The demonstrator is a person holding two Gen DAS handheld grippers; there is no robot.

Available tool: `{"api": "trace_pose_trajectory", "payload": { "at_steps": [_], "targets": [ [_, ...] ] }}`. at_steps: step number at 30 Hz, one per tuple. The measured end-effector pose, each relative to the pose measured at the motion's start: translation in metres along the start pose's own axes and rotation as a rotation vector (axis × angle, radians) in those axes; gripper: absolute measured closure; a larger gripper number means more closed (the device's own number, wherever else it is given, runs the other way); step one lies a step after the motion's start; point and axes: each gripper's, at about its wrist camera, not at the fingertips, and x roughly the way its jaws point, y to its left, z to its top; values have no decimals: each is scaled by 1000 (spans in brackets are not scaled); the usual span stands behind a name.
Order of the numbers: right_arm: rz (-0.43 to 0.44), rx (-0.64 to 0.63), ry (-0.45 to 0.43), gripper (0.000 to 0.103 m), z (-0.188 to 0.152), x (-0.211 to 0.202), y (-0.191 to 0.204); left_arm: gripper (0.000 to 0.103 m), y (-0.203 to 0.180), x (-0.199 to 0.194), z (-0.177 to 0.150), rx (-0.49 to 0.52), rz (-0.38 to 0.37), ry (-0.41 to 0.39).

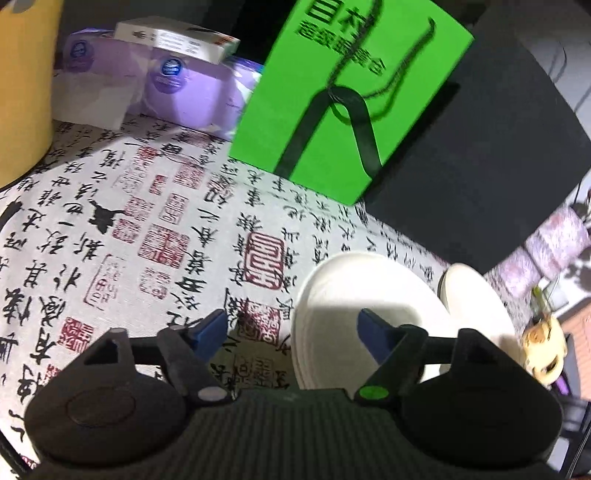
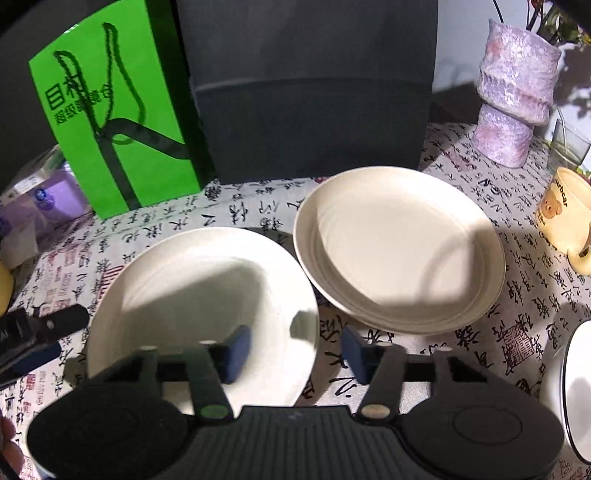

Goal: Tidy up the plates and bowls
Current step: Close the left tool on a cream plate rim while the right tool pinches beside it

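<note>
Calligraphy-printed cloth [image 2: 236, 214] covers the table, black characters and red seals running across it. At the far left of the left wrist view stands a yellow container [image 1: 26, 85], and next to it lie purple tissue packs [image 1: 184, 85] with a small white box [image 1: 177, 35] on top. A green paper bag [image 2: 110, 110] with a dark ribbon stands further right, touching a black box [image 2: 310, 92] on its right.

Nearer, two cream plates lie on the cloth side by side, their rims almost touching. The left plate [image 2: 207, 280] is under both grippers. The left gripper [image 1: 291, 332] has its jaws apart across that plate's left rim: one blue pad over the cloth, the other over the plate, neither pressing on it. The right gripper [image 2: 295, 350] has its jaws apart across the same plate's right rim: the left pad inside the dish, the right pad over the cloth outside, the rim between them and not clamped.

The right plate [image 2: 399, 251] lies farther back, untouched. Behind it on the right stands a purple textured vase [image 2: 513, 92], then a clear glass [image 2: 569, 147] and a yellow bear mug [image 2: 565, 218]. At the near right edge shows part of a white bowl with a dark rim [image 2: 576, 398].
</note>
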Motion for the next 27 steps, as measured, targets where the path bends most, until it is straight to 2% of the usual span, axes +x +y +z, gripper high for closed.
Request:
{"api": "trace_pose_trajectory", "payload": {
  "at_steps": [3,5,7,9,12,15,18,21,27],
  "targets": [
    [-25,3,17,63,-1,5,-2,31,-3,5,-5,27,10,9],
    [-33,10,18,69,-2,7,-5,39,-3,8,-7,36,16,10],
    [-41,12,28,74,-2,11,-6,52,-3,11,-9,43,11,17],
    [-45,16,37,80,-2,15,-8,57,-3,14,-10,50,3,28],
    [-40,22,40,81,-3,18,-9,73,-5,20,-12,68,-4,51],
    [-23,31,38,85,-2,20,-11,75,-7,20,-14,86,-7,49],
    [-10,16,34,92,-3,19,-9,83,-8,20,-15,99,-14,55],
    [-23,-13,25,94,-5,17,-4,92,-9,20,-16,110,20,43],
    [-52,-61,19,95,-7,14,2,92,-11,19,-18,127,27,30]
  ]
}}
